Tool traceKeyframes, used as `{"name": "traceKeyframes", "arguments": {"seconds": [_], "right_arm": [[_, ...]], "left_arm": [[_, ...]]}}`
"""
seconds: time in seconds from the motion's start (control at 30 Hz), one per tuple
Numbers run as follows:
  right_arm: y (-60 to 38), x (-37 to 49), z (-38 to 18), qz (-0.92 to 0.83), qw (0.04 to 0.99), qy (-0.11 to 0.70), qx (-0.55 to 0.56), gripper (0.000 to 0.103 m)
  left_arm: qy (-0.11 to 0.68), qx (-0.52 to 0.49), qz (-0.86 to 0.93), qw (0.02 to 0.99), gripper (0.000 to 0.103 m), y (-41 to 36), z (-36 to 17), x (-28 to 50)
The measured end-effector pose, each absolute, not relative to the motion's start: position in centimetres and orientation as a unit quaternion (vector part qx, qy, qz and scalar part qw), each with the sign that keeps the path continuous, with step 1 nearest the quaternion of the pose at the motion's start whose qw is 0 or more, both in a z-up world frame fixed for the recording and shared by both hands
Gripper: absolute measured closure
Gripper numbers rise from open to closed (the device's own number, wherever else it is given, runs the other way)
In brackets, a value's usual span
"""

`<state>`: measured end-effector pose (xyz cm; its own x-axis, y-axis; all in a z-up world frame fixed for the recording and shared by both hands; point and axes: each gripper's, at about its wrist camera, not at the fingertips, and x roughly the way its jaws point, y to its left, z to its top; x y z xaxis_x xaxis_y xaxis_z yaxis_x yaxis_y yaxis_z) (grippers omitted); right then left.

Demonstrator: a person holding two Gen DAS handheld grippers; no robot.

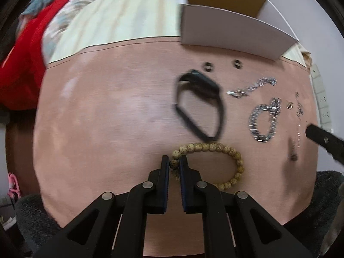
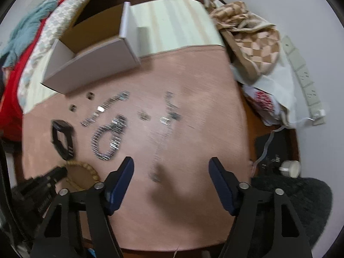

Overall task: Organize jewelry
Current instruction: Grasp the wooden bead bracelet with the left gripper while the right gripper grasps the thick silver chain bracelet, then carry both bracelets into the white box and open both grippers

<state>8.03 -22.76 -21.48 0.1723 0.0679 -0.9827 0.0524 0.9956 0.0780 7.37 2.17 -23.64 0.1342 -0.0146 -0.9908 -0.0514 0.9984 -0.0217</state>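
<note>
The left gripper (image 1: pixel 174 161), low in the centre of its own view, has its jaws pinched tight on the near-left side of the wooden bead bracelet (image 1: pixel 215 167), a bead or two caught between the pads; gripping the strand side-on like that looks meant to let the whole loop hang free when lifted. The right gripper (image 2: pixel 171 163) stands well open, holding nothing, its fingers straddling a thin silver chain (image 2: pixel 159 150) that runs up the middle of the right view, probably lining up to close across it.

The rest of the jewelry lies spread on the pink mat (image 1: pixel 96 111): a black smart band (image 1: pixel 198 105) just above the bracelet, a silver link bracelet (image 1: pixel 263 120) curled at centre right, another silver chain piece (image 1: pixel 251 87) above it, and two small rings (image 1: pixel 208 66) near the open white cardboard box (image 1: pixel 232 36) at the upper right, seemingly the place it all goes.

Motion blur smears everything; no brand or writing can be read.
</note>
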Motion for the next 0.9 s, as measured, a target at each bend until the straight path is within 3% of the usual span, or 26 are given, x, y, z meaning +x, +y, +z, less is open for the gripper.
{"name": "traceKeyframes", "arguments": {"seconds": [0.07, 0.33, 0.4, 0.43, 0.6, 0.9], "right_arm": [[-21.4, 9.0, -22.3, 0.017, 0.763, 0.644, 0.053, 0.043], [-18.0, 10.9, -25.1, 0.02, 0.773, 0.634, 0.034, 0.047], [-17.2, 10.9, -25.2, 0.042, 0.781, 0.623, 0.02, 0.069], [-16.9, 10.9, -25.4, 0.056, 0.778, 0.626, 0.026, 0.099], [-16.4, 10.0, -25.2, 0.065, 0.777, 0.625, 0.032, 0.098], [-17.8, 8.8, -19.6, 0.106, 0.794, 0.594, 0.081, 0.099]], "left_arm": [[0.655, -0.03, 0.028, 0.755, 0.096, 3.4, -23.5, 7.2], [0.652, -0.05, 0.047, 0.755, 0.096, 6.6, -23.6, 6.4], [0.649, -0.05, 0.045, 0.758, 0.096, 6.4, -23.4, 6.6], [0.647, -0.049, 0.043, 0.76, 0.096, 6.4, -23.3, 6.7], [0.634, -0.053, 0.032, 0.77, 0.096, 6.5, -20.8, 6.1], [0.599, -0.059, -0.001, 0.799, 0.096, 5.1, -15.3, 6.1]]}}
